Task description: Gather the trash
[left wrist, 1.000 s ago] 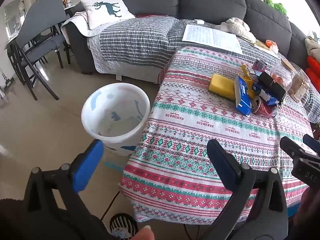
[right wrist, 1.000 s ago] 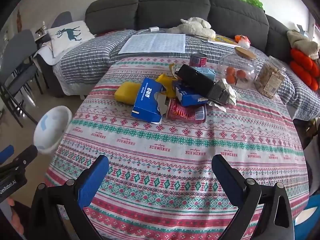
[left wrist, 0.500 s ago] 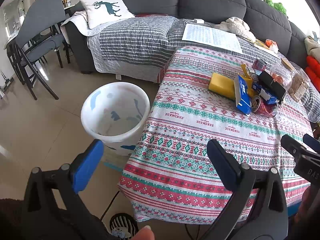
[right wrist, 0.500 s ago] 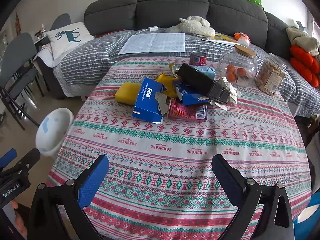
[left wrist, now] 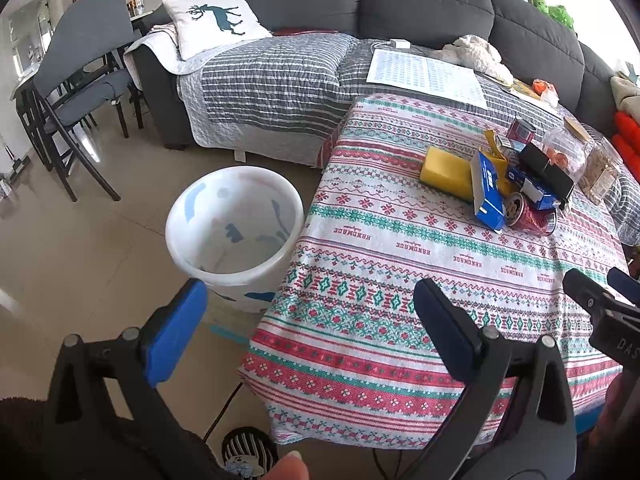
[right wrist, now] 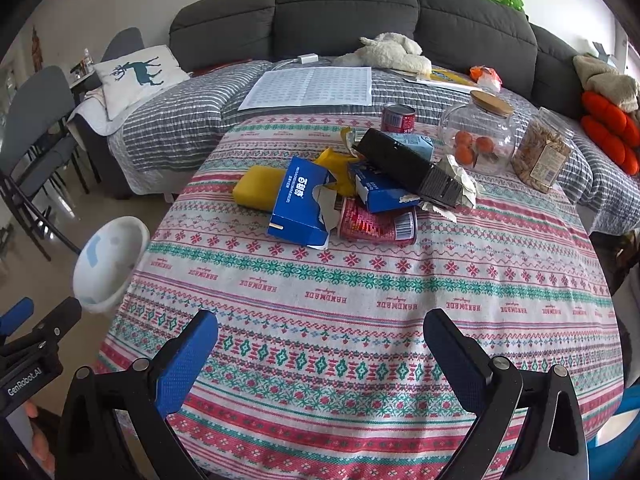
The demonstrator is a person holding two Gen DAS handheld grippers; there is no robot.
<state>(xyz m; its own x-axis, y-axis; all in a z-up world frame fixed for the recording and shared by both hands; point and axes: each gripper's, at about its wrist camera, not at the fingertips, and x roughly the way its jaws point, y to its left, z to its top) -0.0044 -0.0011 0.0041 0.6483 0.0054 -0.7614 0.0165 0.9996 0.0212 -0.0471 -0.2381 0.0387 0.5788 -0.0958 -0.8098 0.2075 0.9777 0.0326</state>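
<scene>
Both grippers are held wide apart and empty over the near edge of the table point(right wrist: 400, 280), which is draped in a woven cloth banded in red, green and white knit-style patterns. The right gripper point(right wrist: 320, 344), with black plastic arms and dimpled blue pads, fills the bottom of the right wrist view. The left gripper point(left wrist: 310, 312), built the same, sits at the bottom of the left wrist view, one finger over the tiled floor and the other over the cloth.

The trash lies heaped in the centre of the right wrist view. A torn blue cardboard box point(right wrist: 300, 204) leans on a soft yellow packet point(right wrist: 256, 188). Just right of it a dented red can point(right wrist: 376, 224) lies on its side, under a smaller blue carton point(right wrist: 380, 192). A long black box point(right wrist: 404, 166) rests tilted on top, with crumpled pale paper point(right wrist: 460, 180) at its lower end. A second red can point(right wrist: 398, 118) stands upright behind.

A round white plastic bin point(left wrist: 234, 232), smooth with pale blue markings, stands on the floor touching the cloth's hanging edge, at centre left of the left wrist view.

At upper right of the right wrist view stand a rounded glass jar point(right wrist: 476, 136) with a wooden lid, and a clear container point(right wrist: 542, 156) of brown snacks.
</scene>
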